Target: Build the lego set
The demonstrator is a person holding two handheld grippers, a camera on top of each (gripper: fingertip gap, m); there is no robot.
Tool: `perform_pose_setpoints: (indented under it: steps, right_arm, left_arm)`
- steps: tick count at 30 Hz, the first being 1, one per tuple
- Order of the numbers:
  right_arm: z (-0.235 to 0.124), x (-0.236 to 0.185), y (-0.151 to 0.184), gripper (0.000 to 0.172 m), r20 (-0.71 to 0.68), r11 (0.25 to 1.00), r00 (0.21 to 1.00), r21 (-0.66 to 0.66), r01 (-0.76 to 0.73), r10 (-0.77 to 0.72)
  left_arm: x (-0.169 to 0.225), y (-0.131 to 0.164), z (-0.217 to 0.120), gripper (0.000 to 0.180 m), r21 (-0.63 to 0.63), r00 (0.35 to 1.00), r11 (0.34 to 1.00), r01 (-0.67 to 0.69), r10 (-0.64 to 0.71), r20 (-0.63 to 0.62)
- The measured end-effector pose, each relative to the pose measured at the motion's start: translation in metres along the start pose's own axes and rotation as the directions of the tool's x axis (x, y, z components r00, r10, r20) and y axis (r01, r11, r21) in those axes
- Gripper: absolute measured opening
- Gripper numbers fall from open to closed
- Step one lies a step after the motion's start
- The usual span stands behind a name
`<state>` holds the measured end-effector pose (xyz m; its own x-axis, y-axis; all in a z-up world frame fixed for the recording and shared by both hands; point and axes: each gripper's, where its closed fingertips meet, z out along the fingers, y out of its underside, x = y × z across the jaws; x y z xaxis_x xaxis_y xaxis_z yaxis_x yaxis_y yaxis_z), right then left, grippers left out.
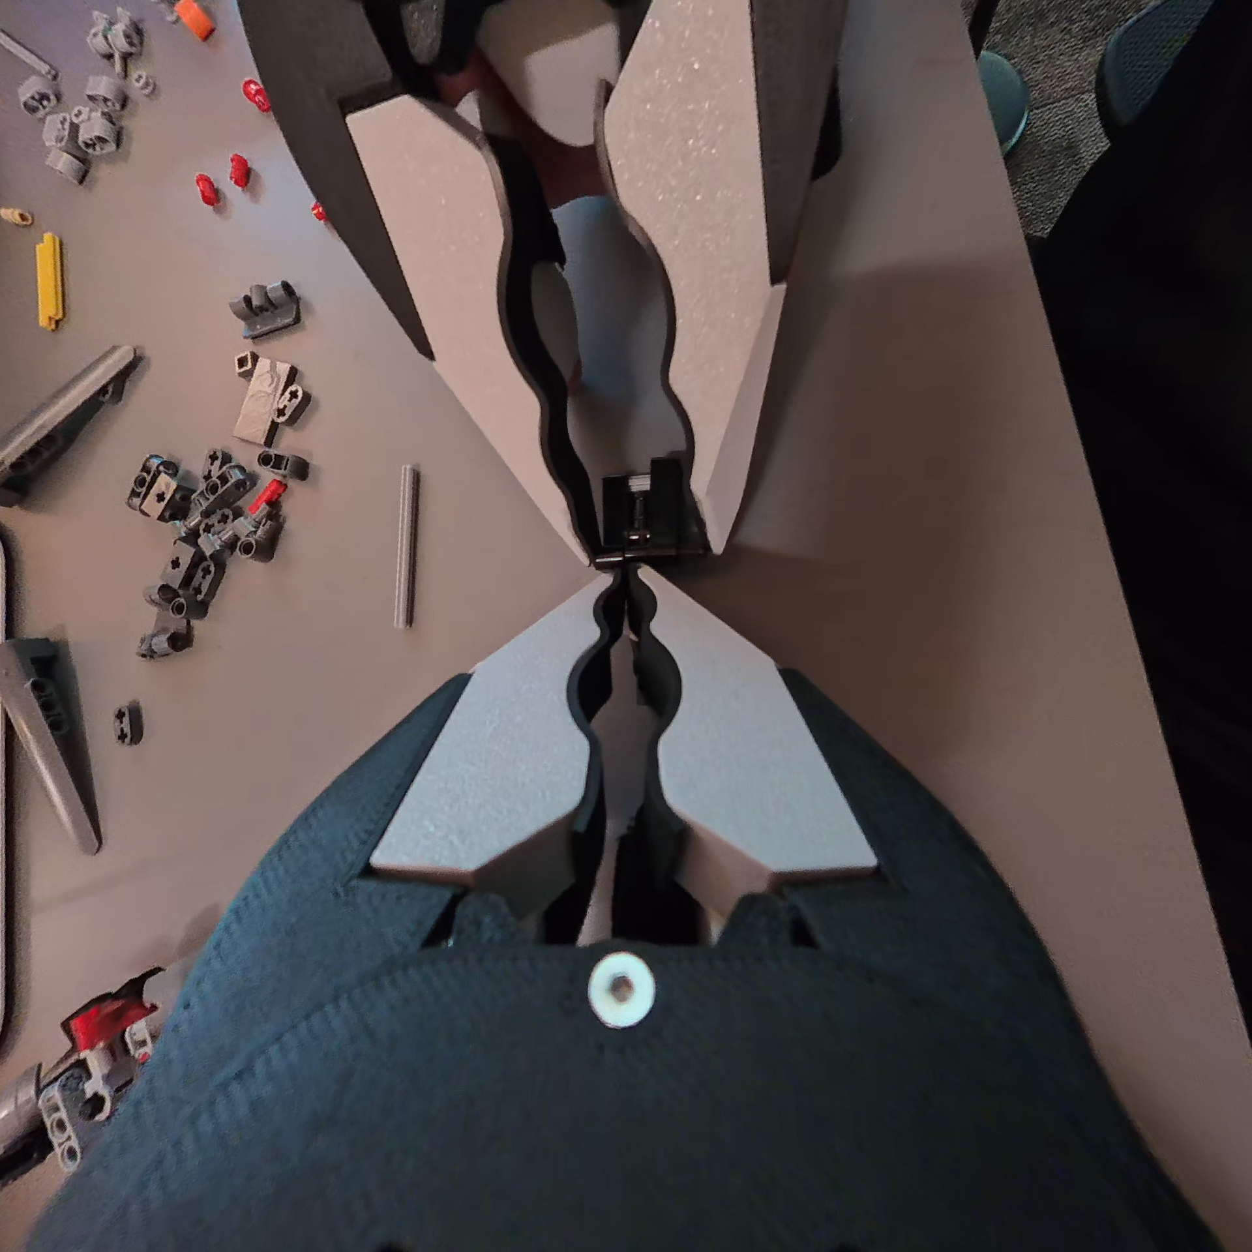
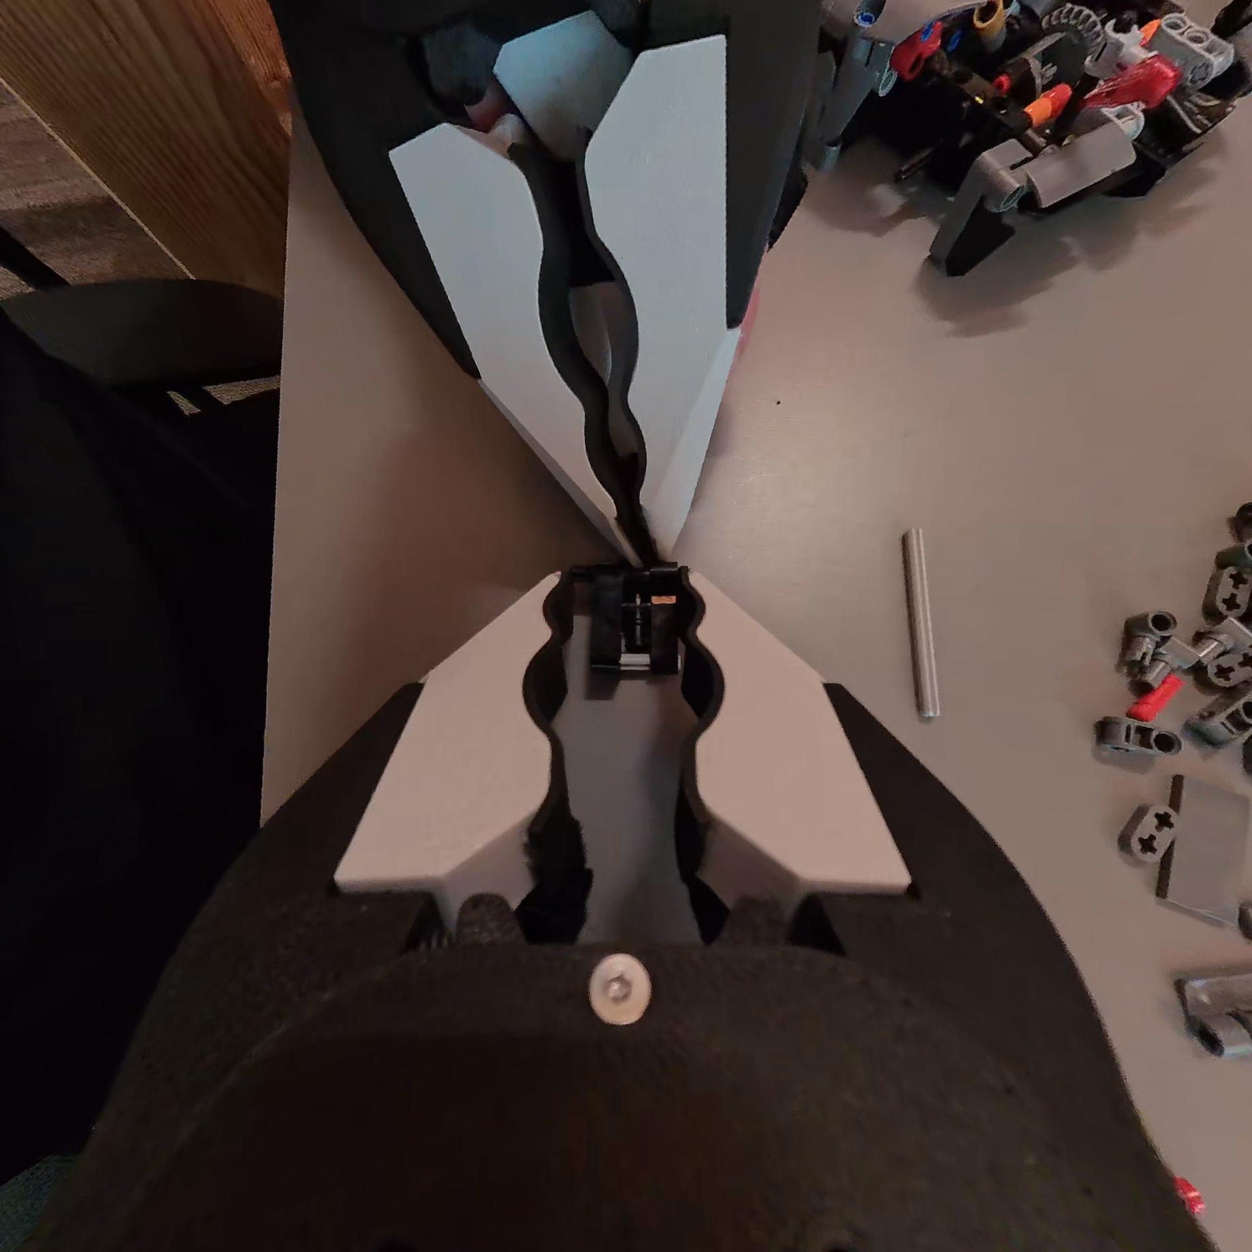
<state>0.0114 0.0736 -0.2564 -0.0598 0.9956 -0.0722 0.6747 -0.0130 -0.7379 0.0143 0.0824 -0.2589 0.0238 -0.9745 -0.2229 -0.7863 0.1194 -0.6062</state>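
The two grippers face each other, tip to tip, over a beige table (image 1: 881, 474). My right gripper (image 2: 627, 576) is shut on a small black brick assembly (image 2: 610, 630) with a short silver bar in it. Both fingertips touch its sides, and it hangs a little above the table. In the left wrist view the same gripper (image 1: 649, 552) comes in from the top with the black assembly (image 1: 643, 505) between its tips. My left gripper (image 1: 622, 576) is shut, and its tips rest against the near edge of the assembly. It also shows in the right wrist view (image 2: 642, 552).
A grey axle rod (image 1: 406, 545) (image 2: 920, 623) lies beside the grippers. Loose grey connectors (image 1: 203, 522) (image 2: 1213, 650), red pins (image 1: 206, 190) and a yellow beam (image 1: 49, 281) lie farther out. A larger brick model (image 2: 1057, 101) stands at the back. The table edge (image 2: 278, 542) is close. From the right gripper's tips to the grey axle rod (image 2: 920, 623) is close to 7 cm. Seen from the left wrist view (image 1: 408, 540) as well.
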Motion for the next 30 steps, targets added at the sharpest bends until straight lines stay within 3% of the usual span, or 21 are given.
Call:
perform_pose_setpoints:
  steps: [18, 27, 30]
  right_arm:
    - [0.0, 0.005, 0.001, 0.019, -0.023, 1.0, 1.0, 0.008, 0.013, -0.013]
    - [0.001, 0.005, 0.0, 0.019, -0.02, 1.0, 1.0, 0.009, 0.017, -0.017]
    - [0.001, 0.005, 0.0, 0.019, -0.019, 1.0, 1.0, 0.011, 0.018, -0.018]
  left_arm:
    - [-0.003, 0.001, -0.001, 0.0, -0.009, 1.0, 1.0, 0.009, -0.008, 0.027]
    - [0.001, 0.001, -0.005, 0.031, -0.025, 0.999, 0.999, 0.029, -0.028, 0.014]
    - [0.003, 0.002, 0.002, 0.025, -0.041, 1.0, 0.999, 0.029, -0.029, 0.006]
